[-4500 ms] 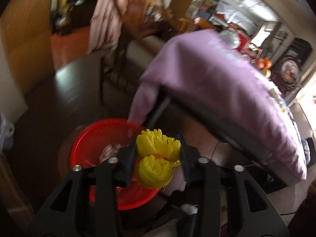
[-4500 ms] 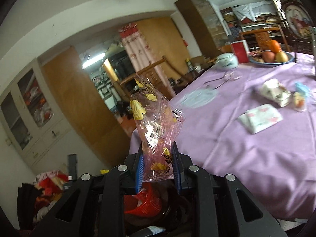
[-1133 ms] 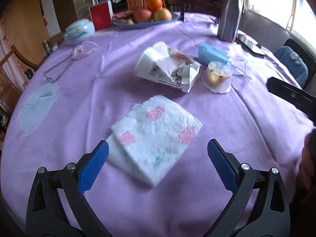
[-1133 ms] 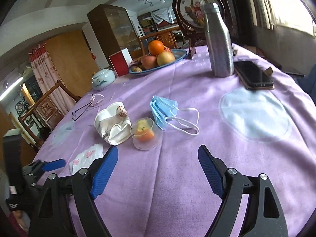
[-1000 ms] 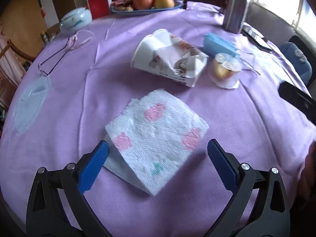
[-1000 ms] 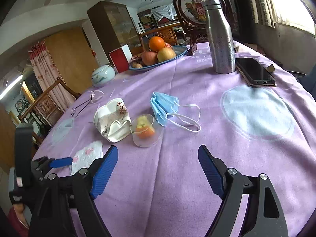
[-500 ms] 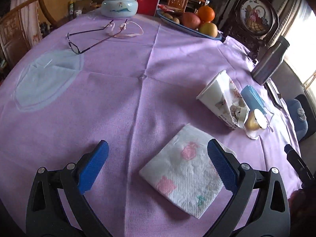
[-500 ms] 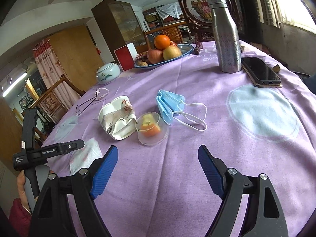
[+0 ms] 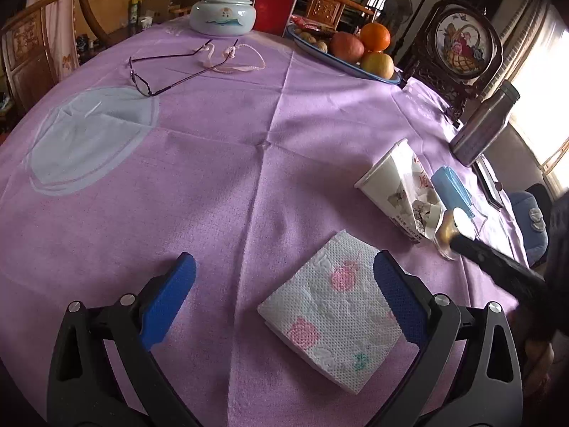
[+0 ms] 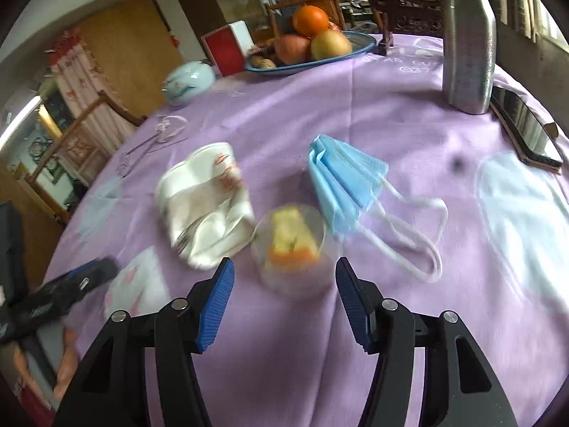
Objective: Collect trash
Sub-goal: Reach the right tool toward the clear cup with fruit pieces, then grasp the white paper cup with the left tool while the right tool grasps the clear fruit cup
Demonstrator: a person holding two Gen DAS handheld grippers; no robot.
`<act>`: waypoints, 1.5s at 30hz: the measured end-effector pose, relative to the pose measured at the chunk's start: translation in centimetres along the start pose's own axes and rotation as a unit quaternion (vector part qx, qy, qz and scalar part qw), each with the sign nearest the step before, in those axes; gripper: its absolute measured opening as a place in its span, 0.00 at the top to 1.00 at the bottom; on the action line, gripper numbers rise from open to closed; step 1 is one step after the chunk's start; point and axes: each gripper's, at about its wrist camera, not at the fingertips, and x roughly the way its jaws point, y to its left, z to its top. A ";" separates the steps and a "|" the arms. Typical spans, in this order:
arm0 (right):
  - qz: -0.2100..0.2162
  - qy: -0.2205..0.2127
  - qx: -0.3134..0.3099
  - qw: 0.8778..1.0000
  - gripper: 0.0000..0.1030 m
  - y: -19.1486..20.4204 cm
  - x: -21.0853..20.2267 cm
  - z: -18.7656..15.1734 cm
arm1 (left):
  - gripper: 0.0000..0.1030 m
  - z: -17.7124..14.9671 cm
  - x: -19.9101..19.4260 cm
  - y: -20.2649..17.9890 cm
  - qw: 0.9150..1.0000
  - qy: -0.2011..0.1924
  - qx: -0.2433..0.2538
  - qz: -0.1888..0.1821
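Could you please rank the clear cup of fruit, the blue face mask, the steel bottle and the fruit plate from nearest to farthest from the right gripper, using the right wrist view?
1. Clear cup of fruit, just ahead of the right gripper.
2. Blue face mask, beyond, rightward.
3. Steel bottle, far right.
4. Fruit plate, far edge.

A purple tablecloth (image 9: 220, 163) is spread over the table. Near its far edge, a pair of glasses (image 9: 167, 67) is laid beside a lidded ceramic jar (image 9: 223, 16). A blue fruit plate (image 10: 313, 60) is set with an orange and apples. A steel bottle (image 10: 467, 42) is stood upright just beside a phone (image 10: 526, 128).
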 end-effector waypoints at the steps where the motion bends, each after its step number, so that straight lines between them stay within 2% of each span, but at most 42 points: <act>1: -0.003 0.003 -0.003 1.000 0.42 0.1 0.3 0.3 | 0.06 0.0 0.0 0.0 1.000 -0.001 0.000 -0.001; 3: 0.019 0.009 -0.001 1.000 0.48 -0.1 0.9 0.6 | 0.06 0.0 0.0 0.0 1.000 0.000 0.000 -0.004; 5: 0.058 -0.009 0.014 0.998 0.49 -0.8 0.3 0.6 | 0.06 0.0 0.1 0.1 1.000 0.002 -0.001 -0.008; 6: 0.064 -0.019 0.020 0.998 0.49 -1.2 -0.1 0.6 | 0.06 0.0 0.1 0.1 1.000 0.003 -0.001 -0.008; 9: 0.038 -0.078 0.018 0.996 0.48 -2.1 -2.3 0.7 | 0.06 0.0 0.1 -0.1 1.000 0.007 0.002 -0.006; 12: 0.049 -0.097 0.044 0.993 0.48 -3.2 -3.0 0.6 | 0.06 0.1 -0.2 -0.9 1.000 0.006 0.020 -0.011; 14: 0.038 -0.107 0.051 0.992 0.48 -3.6 -3.4 0.7 | 0.06 0.5 -0.1 -1.7 0.999 0.014 0.019 -0.027; 17: 0.033 -0.133 0.073 0.988 0.48 -4.5 -4.4 0.8 | 0.06 2.0 0.2 -3.9 0.996 0.034 0.004 -0.080; 18: 0.033 -0.143 0.086 0.986 0.48 -5.0 -4.8 0.7 | 0.06 2.4 0.4 -4.9 0.996 0.040 0.008 -0.086; 23: 0.032 -0.151 0.123 0.980 0.48 -6.9 -5.3 0.6 | 0.06 3.8 3.8 -10.6 0.995 0.071 0.040 -0.051; 27: 0.037 -0.145 0.140 0.979 0.48 -7.7 -5.0 0.6 | 0.06 3.9 6.6 -12.9 0.994 0.093 0.050 -0.018; 31: 0.038 -0.148 0.134 0.979 0.48 -7.4 -5.1 0.7 | 0.06 3.6 7.0 -11.7 0.993 0.087 0.070 0.025; 35: 0.049 -0.147 0.135 0.979 0.48 -7.3 -5.2 0.6 | 0.06 3.8 4.6 -7.9 0.993 0.070 0.075 0.062; 37: 0.057 -0.145 0.131 0.979 0.48 -7.2 -5.2 0.5 | 0.06 4.2 3.1 -5.8 0.993 0.058 0.062 0.082; 39: 0.057 -0.146 0.128 0.979 0.48 -7.0 -5.3 0.5 | 0.06 4.7 2.2 -4.9 0.994 0.055 0.044 0.078; 41: 0.057 -0.147 0.125 0.980 0.48 -6.9 -5.3 0.5 | 0.06 5.2 1.3 -5.0 0.997 0.048 0.029 0.051; 45: 0.056 -0.146 0.130 0.979 0.48 -6.9 -5.4 0.3 | 0.06 5.7 1.3 -8.2 0.998 0.043 0.038 0.014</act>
